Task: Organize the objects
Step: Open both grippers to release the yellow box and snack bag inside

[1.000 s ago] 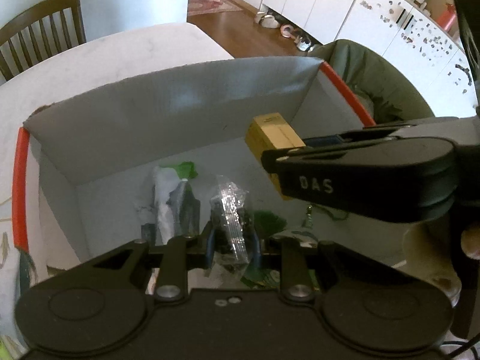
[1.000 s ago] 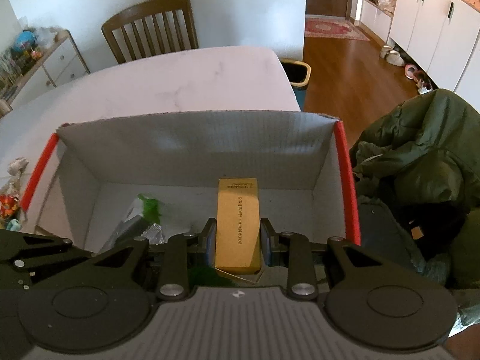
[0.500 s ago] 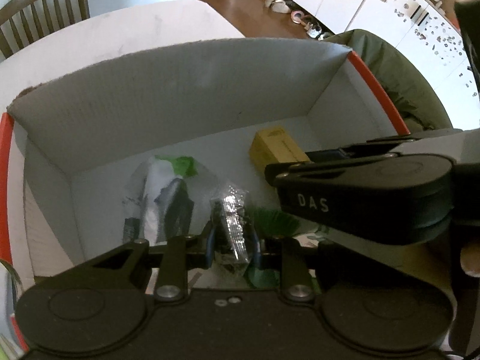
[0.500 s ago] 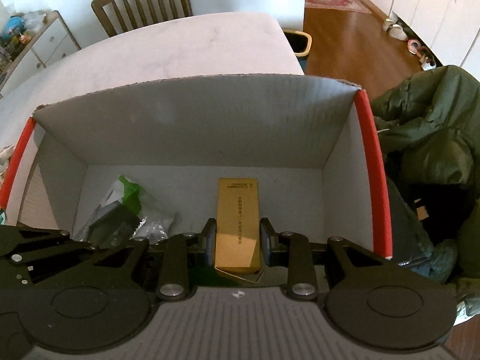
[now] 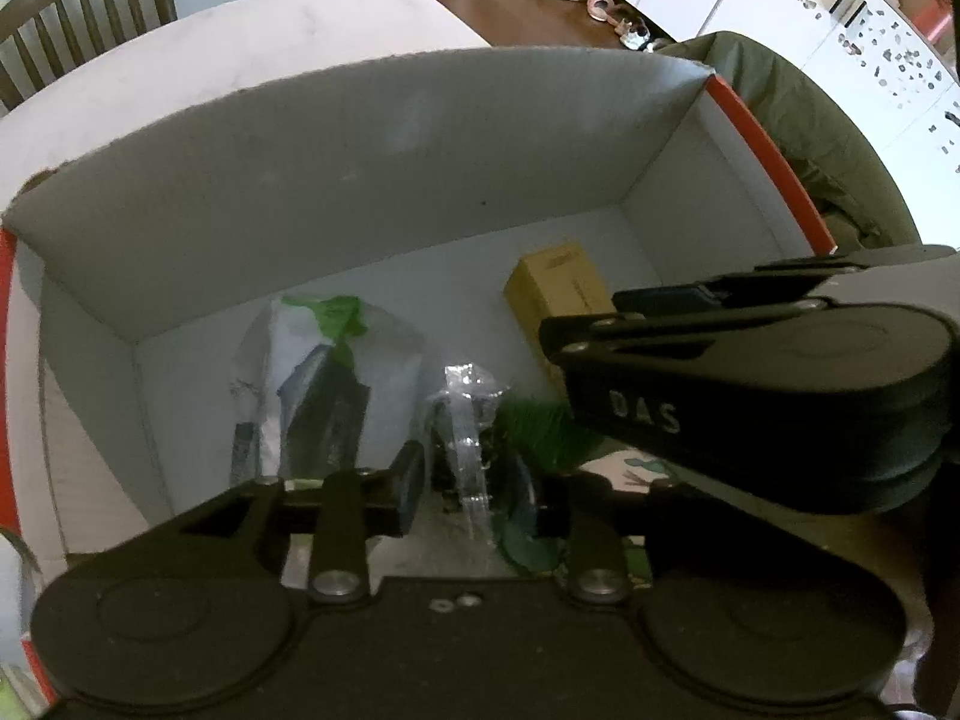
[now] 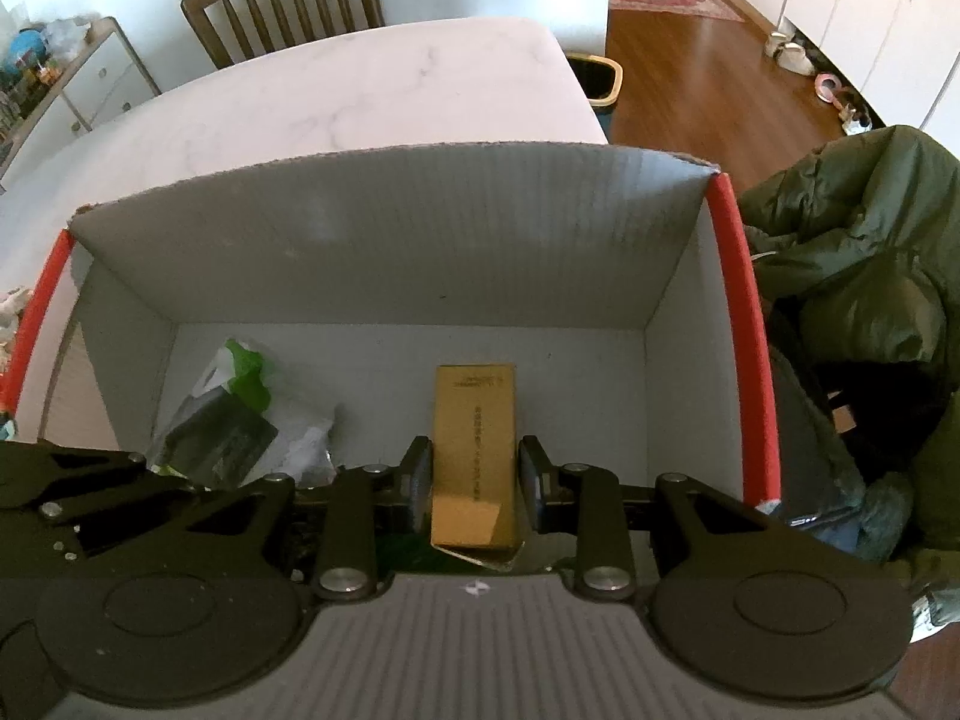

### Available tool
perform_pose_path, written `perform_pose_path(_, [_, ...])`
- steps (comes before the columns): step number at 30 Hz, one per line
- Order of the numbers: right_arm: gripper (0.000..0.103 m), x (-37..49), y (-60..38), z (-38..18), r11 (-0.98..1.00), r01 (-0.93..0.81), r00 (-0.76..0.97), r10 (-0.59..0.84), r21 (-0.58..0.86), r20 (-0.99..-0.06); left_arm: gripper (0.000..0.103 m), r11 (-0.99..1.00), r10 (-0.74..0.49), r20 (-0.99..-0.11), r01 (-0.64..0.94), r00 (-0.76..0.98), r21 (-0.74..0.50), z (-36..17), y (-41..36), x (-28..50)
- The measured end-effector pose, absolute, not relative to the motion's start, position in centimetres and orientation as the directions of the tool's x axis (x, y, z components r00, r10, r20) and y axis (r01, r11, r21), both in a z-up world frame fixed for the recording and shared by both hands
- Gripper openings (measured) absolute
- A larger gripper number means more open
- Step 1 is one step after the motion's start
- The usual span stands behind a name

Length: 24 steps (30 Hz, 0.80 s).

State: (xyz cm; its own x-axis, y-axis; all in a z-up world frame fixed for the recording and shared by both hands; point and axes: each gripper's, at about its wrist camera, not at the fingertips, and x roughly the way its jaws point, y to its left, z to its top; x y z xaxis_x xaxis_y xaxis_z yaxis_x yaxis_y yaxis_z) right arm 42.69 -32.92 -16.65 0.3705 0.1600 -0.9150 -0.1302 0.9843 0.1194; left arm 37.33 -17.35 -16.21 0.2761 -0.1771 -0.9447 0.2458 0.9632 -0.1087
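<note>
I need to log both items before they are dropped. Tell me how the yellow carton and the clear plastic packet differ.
The yellow carton is an opaque, rigid, straight-sided box; the clear plastic packet is see-through and crinkled, with dark contents.
The carton sits between the fingers of the right gripper; the packet sits between those of the left gripper.
Both are over the inside of the white box.

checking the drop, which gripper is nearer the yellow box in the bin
Right. The right gripper has its jaws on either side of the yellow box, which sits inside the bin. The left gripper is off to its left, around a clear packet.
</note>
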Motion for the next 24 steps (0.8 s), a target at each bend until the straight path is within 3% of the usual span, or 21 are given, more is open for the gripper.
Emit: perform_pose_path(24, [0.032, 37.4, -33.6, -8.7, 0.968, -0.179, 0.518, 0.245, 0.177, -0.82, 0.036, 0.963, -0.236, -0.872, 0.226, 0.428, -0.149, -10.0, -14.8, 33.6])
